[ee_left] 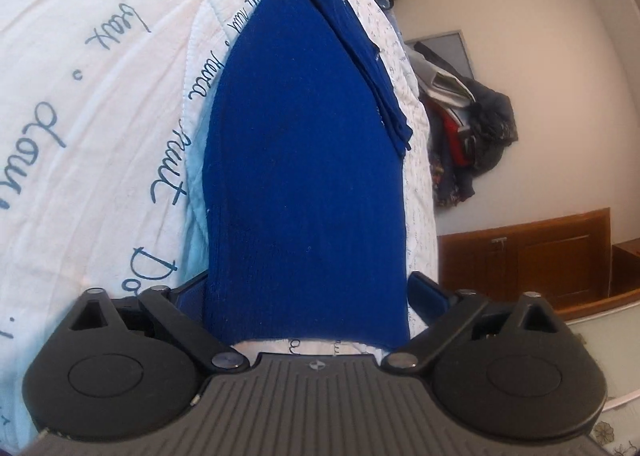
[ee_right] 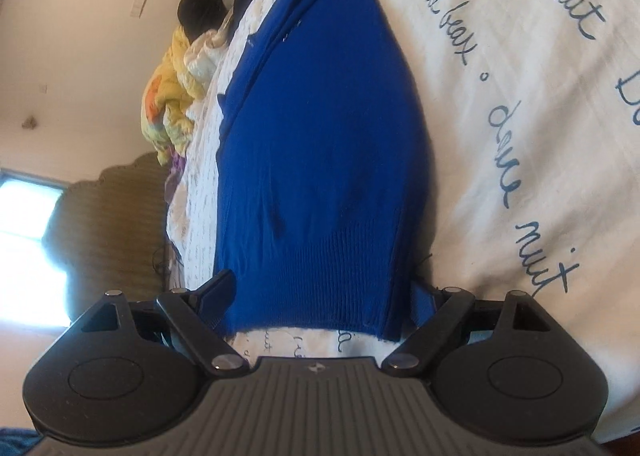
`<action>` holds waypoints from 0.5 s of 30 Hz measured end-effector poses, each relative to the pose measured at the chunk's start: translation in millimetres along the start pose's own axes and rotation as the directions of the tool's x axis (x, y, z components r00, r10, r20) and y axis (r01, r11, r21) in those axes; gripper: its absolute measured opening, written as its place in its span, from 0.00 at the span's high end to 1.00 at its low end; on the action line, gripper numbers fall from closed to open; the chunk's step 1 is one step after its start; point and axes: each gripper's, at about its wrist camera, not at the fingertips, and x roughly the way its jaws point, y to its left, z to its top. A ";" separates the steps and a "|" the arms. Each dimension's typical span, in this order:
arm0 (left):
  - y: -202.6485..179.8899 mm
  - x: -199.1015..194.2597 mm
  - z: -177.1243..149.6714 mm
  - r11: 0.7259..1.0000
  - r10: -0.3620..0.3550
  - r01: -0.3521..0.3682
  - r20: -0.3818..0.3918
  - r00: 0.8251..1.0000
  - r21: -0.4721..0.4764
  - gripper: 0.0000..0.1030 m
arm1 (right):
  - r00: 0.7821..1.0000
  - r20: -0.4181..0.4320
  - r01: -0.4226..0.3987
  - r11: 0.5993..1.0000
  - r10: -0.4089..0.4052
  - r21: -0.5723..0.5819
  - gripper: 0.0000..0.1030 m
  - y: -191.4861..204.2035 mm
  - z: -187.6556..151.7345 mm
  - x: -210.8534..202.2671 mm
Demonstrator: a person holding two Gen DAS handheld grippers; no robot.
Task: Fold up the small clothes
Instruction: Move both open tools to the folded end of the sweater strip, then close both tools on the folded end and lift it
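L gripper (ee_left: 308,296) is spread wide, fingers either side of the near hem of a blue knit garment (ee_left: 304,159) – the cloth runs through the gap, but whether the pads press on it can't be told from the left wrist view. R gripper (ee_right: 324,292) stands the same way: jaws wide, the ribbed hem of the same blue knit (ee_right: 320,159) between them, one finger (ee_right: 218,288) at the cloth's left edge, the other mostly hidden behind the right edge; contact w/ the pads unclear.

No containers in either view.

The garment lies flat and folded lengthwise on a white quilted bedcover (ee_left: 100,95) printed w/ dark blue cursive script. A narrower folded strip (ee_left: 360,67), prob. a sleeve, lies along its far-right edge in the left view.

Beyond the bed – left view: a heap of dark clothes (ee_left: 472,135) against a pale wall, a brown wooden cabinet (ee_left: 540,256) below it. Right view: a yellow-orange patterned bundle (ee_right: 172,103) and a dark item (ee_right: 200,7) at the bed's edge, a padded headboard (ee_right: 108,232) and a bright window (ee_right: 28,248) at left.
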 end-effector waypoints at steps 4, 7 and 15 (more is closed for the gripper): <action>-0.4 5.2 -1.1 0.989 0.145 -0.145 -0.006 0.989 0.005 0.97 | 0.994 0.016 0.109 0.994 -0.109 0.004 0.86 -7.3 0.1 2.9; 0.6 4.8 2.5 0.986 0.166 -0.166 -0.012 0.986 -0.003 0.96 | 0.993 0.027 0.117 0.993 -0.117 -0.005 0.94 -11.0 -1.6 3.3; -74.6 2.2 58.9 0.972 0.061 -0.077 0.080 0.995 0.224 0.96 | 0.990 0.138 -0.006 0.991 0.024 -0.134 0.95 35.6 40.9 -5.5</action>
